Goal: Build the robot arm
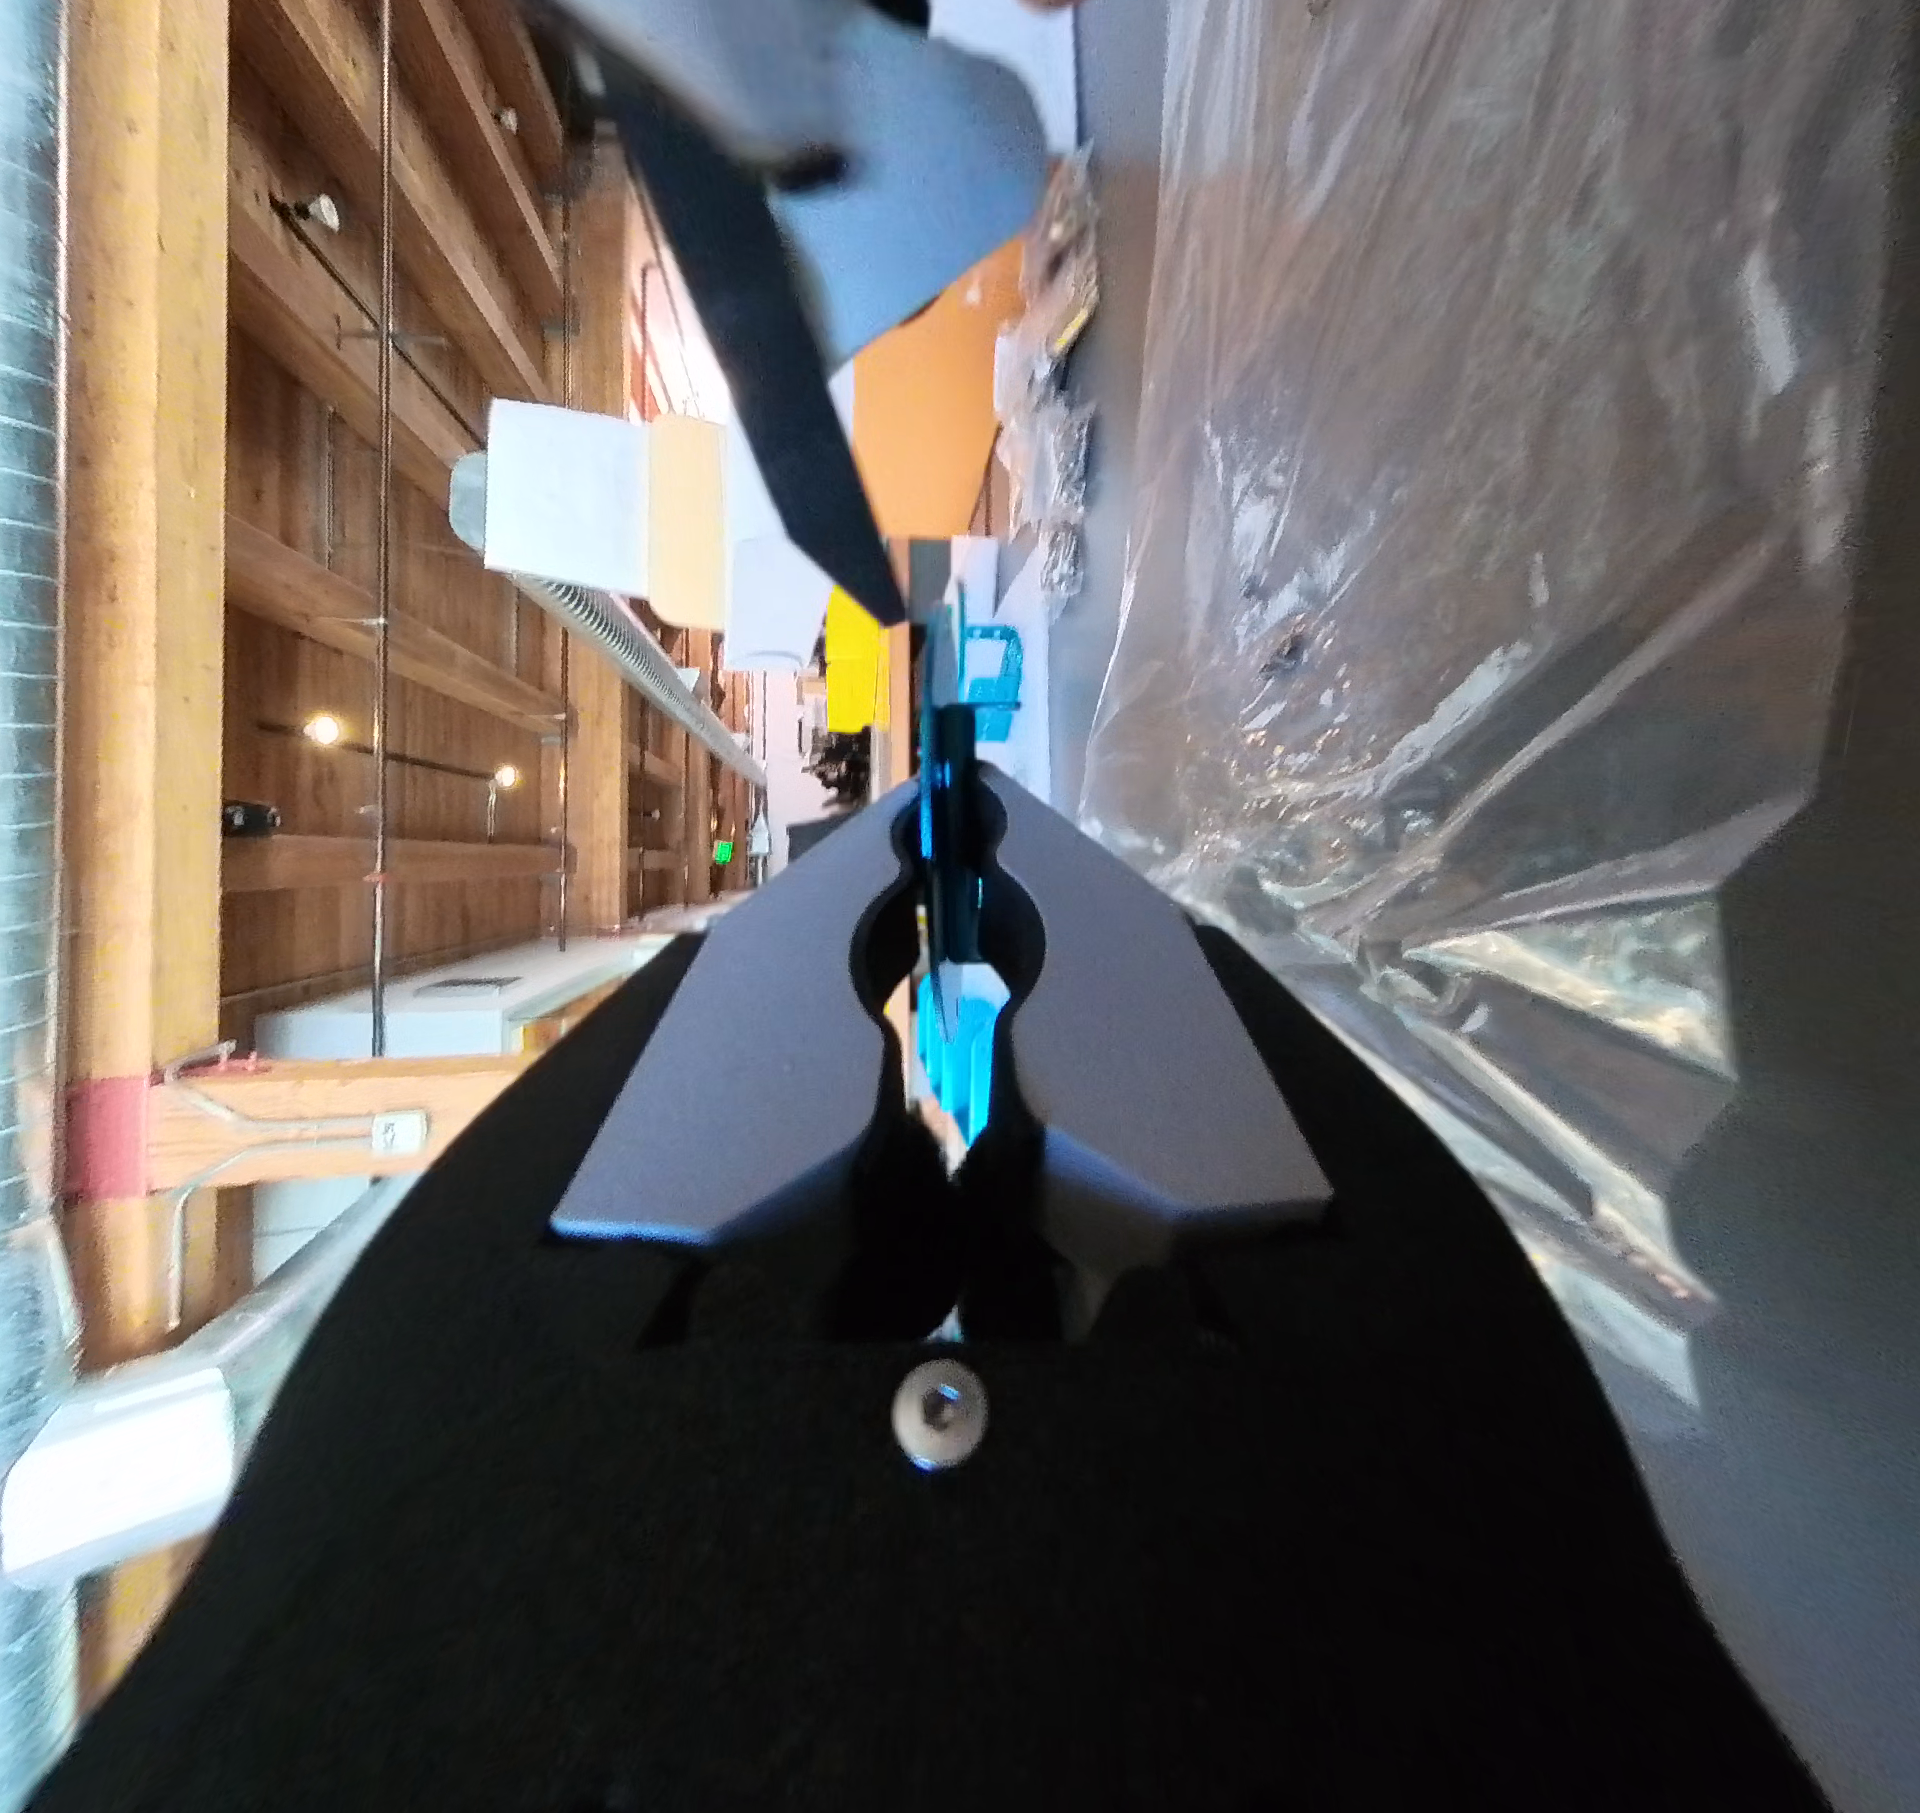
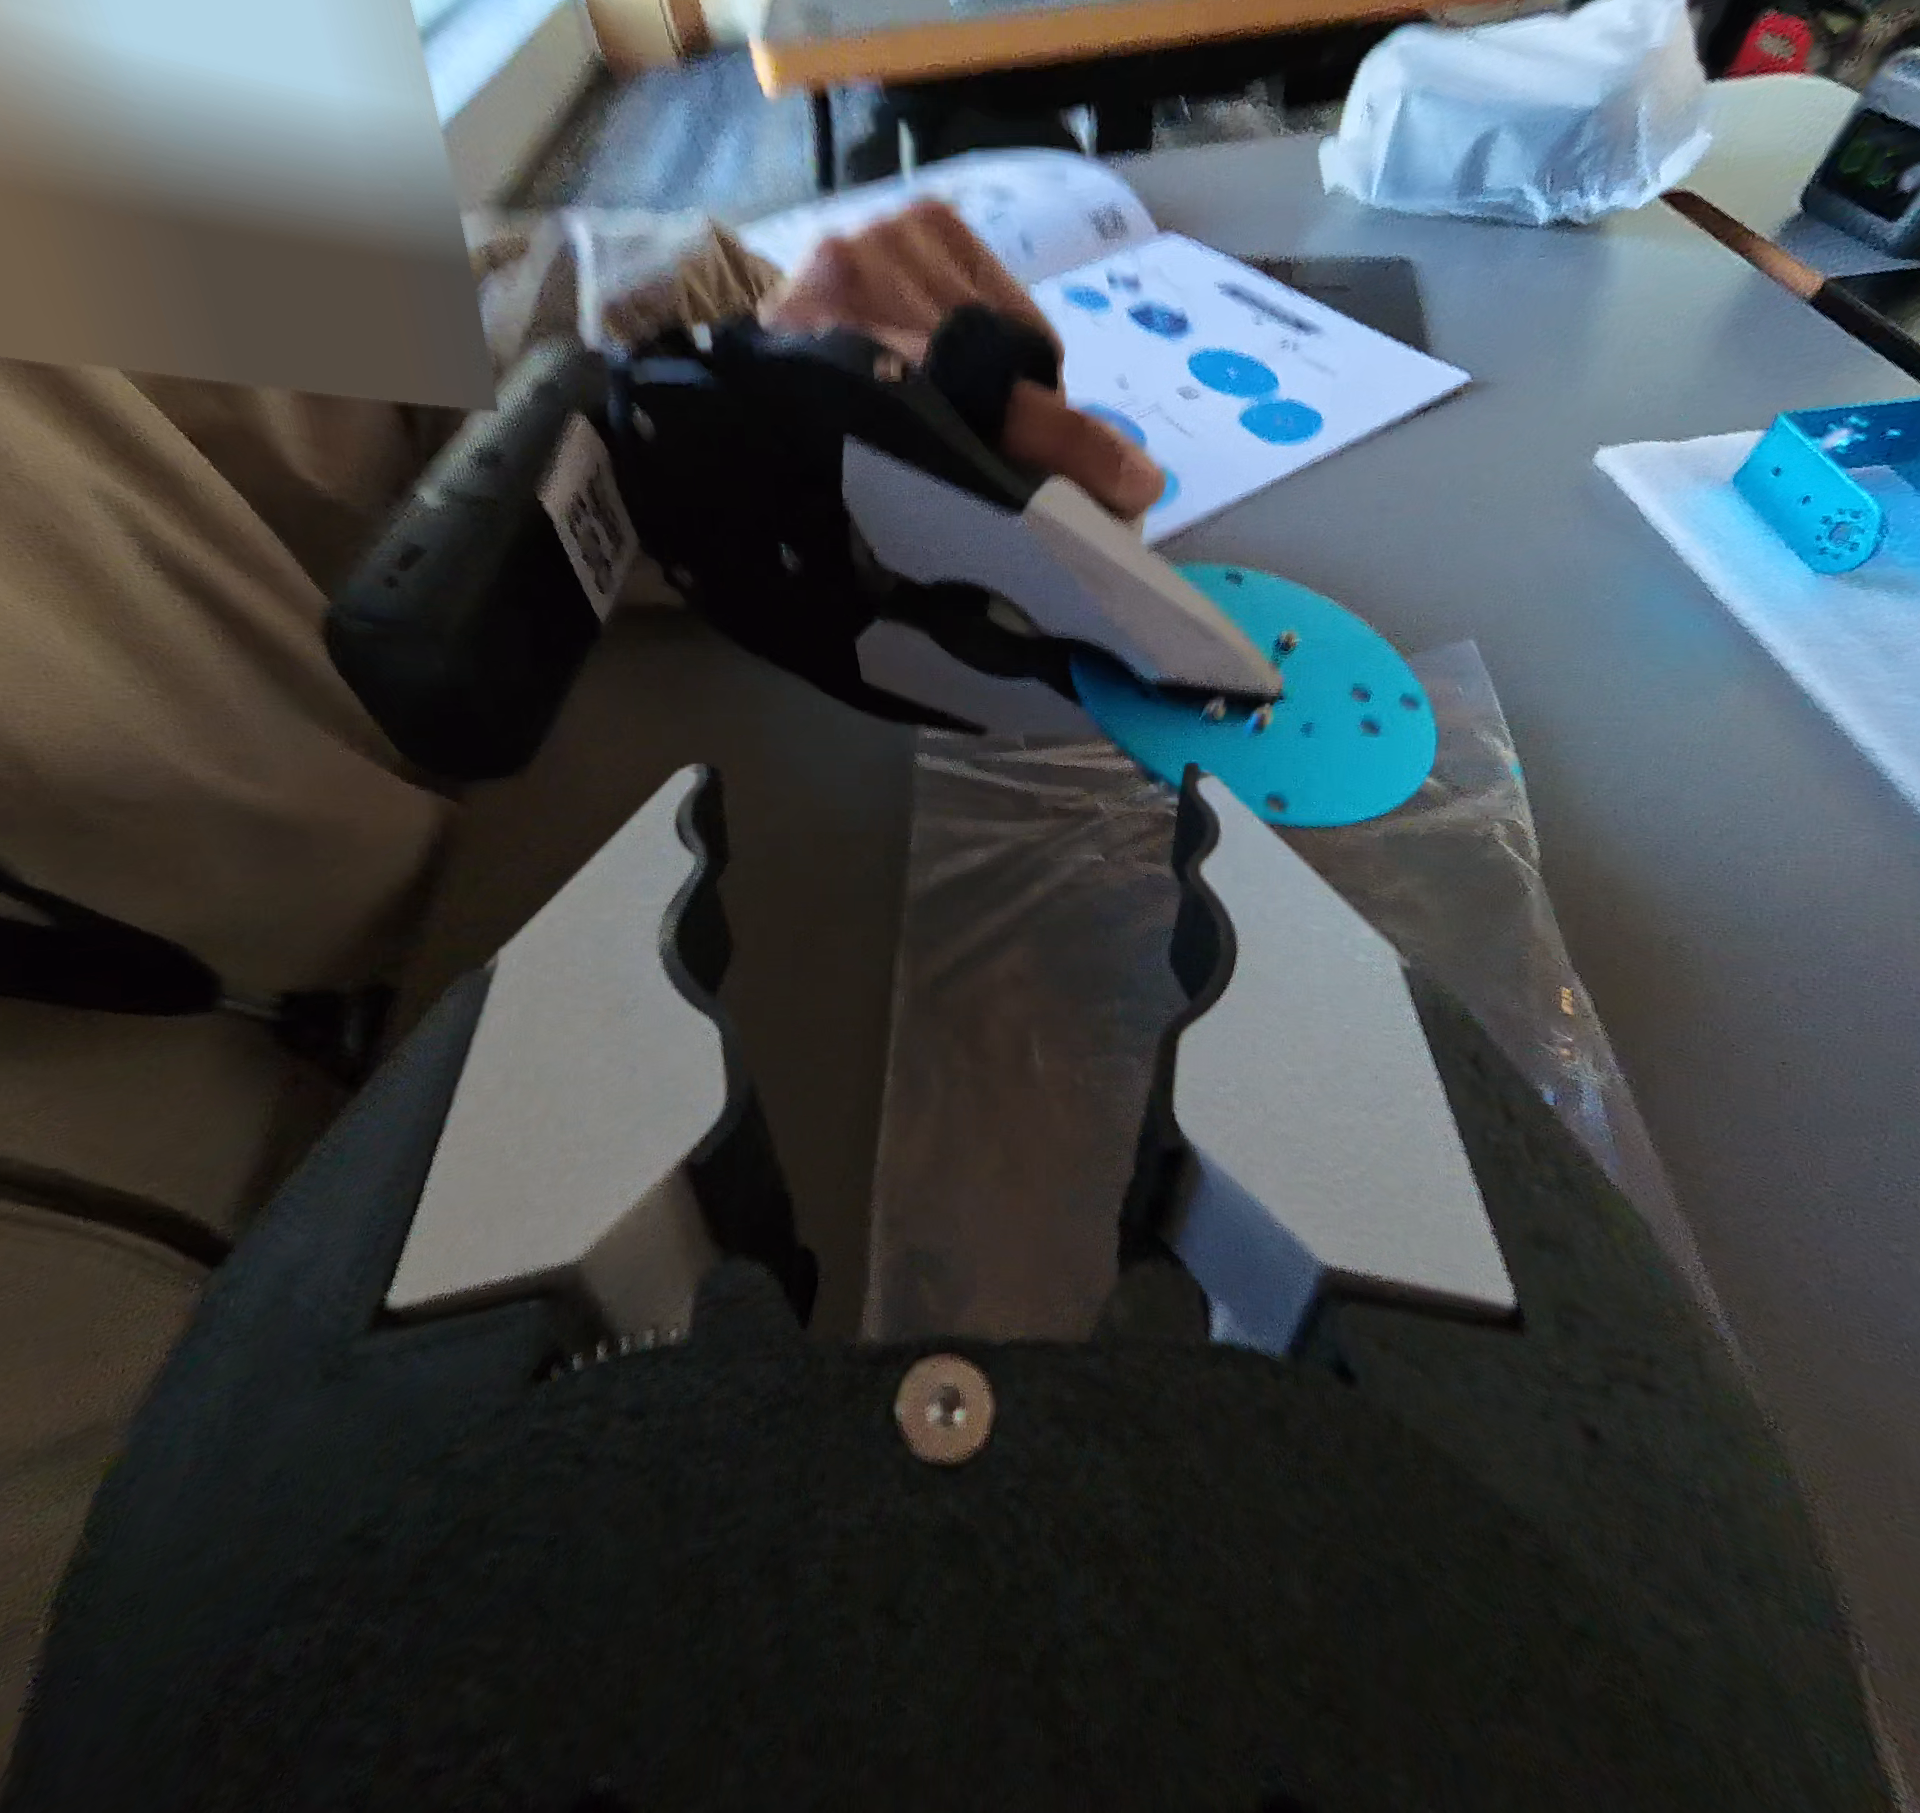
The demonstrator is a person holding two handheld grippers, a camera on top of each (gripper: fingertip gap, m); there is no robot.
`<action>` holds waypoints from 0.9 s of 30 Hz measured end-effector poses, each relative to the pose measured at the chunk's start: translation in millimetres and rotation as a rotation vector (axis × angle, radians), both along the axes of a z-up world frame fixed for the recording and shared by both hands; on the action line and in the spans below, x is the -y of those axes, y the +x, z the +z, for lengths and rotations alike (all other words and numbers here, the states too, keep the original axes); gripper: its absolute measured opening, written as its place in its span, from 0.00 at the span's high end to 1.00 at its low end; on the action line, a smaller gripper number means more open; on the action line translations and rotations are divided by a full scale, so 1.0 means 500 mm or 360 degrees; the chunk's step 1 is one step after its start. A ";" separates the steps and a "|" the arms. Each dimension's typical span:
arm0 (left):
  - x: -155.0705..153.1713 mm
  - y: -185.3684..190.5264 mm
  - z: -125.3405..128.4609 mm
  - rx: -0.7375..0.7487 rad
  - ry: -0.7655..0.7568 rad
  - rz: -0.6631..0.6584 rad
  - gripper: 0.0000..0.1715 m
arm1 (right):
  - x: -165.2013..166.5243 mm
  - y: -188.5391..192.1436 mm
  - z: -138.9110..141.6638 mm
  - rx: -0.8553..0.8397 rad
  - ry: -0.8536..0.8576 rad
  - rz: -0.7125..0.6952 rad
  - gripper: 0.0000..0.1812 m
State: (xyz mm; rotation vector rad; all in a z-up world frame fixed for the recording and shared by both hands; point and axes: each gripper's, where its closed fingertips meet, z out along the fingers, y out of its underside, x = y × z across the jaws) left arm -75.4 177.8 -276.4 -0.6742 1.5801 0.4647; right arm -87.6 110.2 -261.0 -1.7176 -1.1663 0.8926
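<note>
Clamping a flat round blue metal disc with small holes (image 2: 1320, 724) edge-on, the left hand-held gripper (image 1: 948, 890) had its two grey fingers together on the plate, which ran as a thin blue line between the scalloped inner edges in the left wrist view. In the right wrist view that same gripper (image 2: 1226, 688) reached in from the left, held by a person's hand (image 2: 935, 309), with its fingertips on the disc's near-left part. The disc lay partly over a clear crinkled plastic bag (image 2: 1039, 932) on the grey table (image 2: 1662, 828); whether it rested flat or was lifted slightly was hard to tell through the blur.

The right hand-held gripper (image 2: 945, 807) stood with its fingers wide apart above the plastic bag, holding nothing, just short of the disc.

Beyond the disc lay a white printed sheet with blue circle drawings (image 2: 1247, 381). Well to the right, a blue perforated metal bracket (image 2: 1829, 496) sat on a white foam pad (image 2: 1787, 600). Farther back a white crumpled plastic bag (image 2: 1517, 111) rested on the table.
</note>
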 end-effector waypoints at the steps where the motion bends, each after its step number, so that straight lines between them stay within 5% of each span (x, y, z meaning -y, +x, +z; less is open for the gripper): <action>1: 0.013 0.007 -0.003 -0.0001 -0.0031 -0.0053 0.99 | 0.003 0.007 0.014 -0.0085 -0.0047 0.0019 0.51; 7: 0.100 0.036 0.022 0.0188 -0.0316 -0.0428 0.99 | 0.001 0.084 0.097 -0.0517 -0.0240 0.0092 0.52; 11: 0.130 0.042 0.028 0.0207 -0.0333 -0.0543 0.99 | 0.024 0.040 0.042 -0.0344 -0.0226 0.0199 0.47; 27: 0.115 0.040 -0.010 0.0004 -0.0163 -0.0437 0.99 | 0.046 0.006 0.003 -0.0213 -0.0370 0.0300 0.49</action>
